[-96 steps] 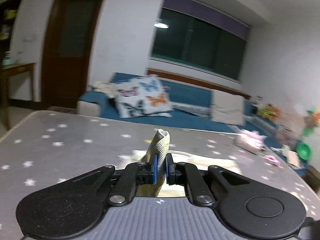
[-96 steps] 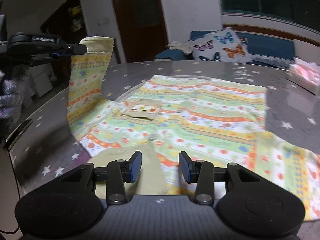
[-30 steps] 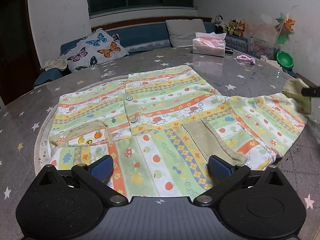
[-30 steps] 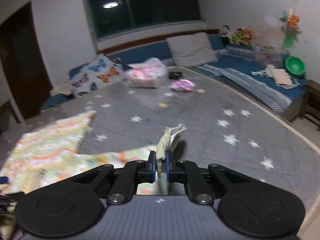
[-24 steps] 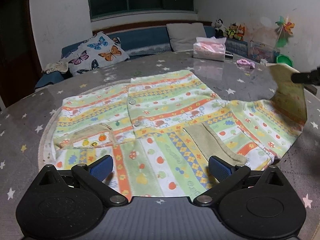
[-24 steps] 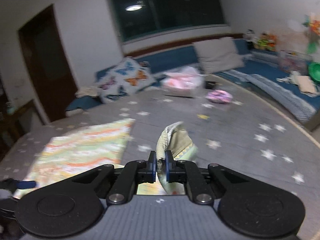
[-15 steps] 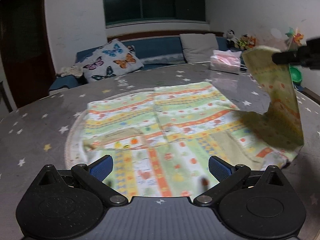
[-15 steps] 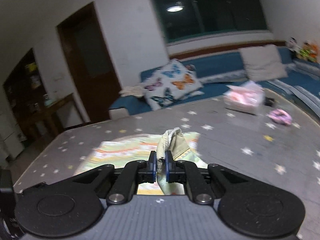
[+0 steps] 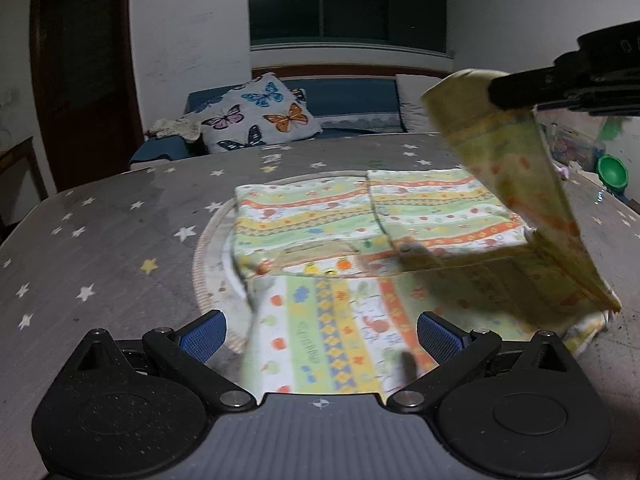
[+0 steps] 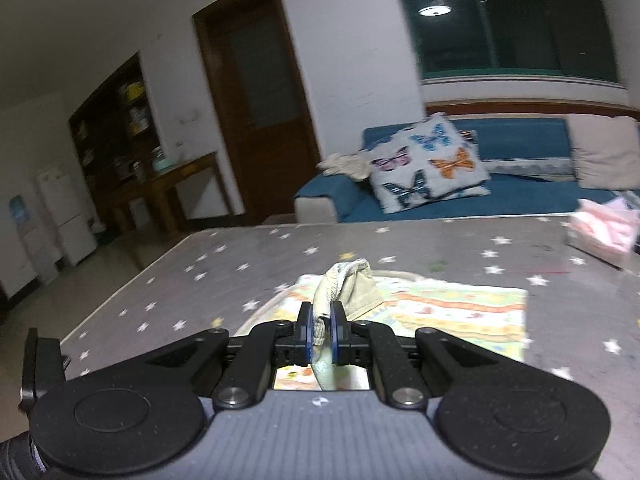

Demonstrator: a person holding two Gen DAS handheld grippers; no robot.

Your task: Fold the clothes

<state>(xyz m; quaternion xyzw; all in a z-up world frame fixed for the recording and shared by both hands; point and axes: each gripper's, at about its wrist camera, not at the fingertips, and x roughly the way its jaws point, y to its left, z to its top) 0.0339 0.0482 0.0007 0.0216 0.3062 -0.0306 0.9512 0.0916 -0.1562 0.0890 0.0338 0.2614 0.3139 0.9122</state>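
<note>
A striped, fruit-print child's cardigan [image 9: 352, 220] lies flat on the grey star-patterned table [image 9: 120, 240]. Its left sleeve is folded across the front near my left gripper [image 9: 320, 336], which is wide open and empty just above the hem. My right gripper [image 10: 321, 330] is shut on the beige cuff [image 10: 348, 280] of the right sleeve. In the left wrist view that sleeve [image 9: 516, 184] hangs lifted from the right gripper at upper right, stretched over the garment's right side.
A pink tissue pack [image 10: 604, 232] sits on the table's far right. A blue sofa with a butterfly pillow [image 9: 260, 120] stands behind the table. A green bowl [image 9: 612, 172] is at right. A wooden side table [image 10: 172, 184] and door are at left.
My right gripper has lifted the right sleeve by its cuff and carried it up and leftward over the cardigan. My left gripper, earlier shut on the left sleeve, let go and stays open.
</note>
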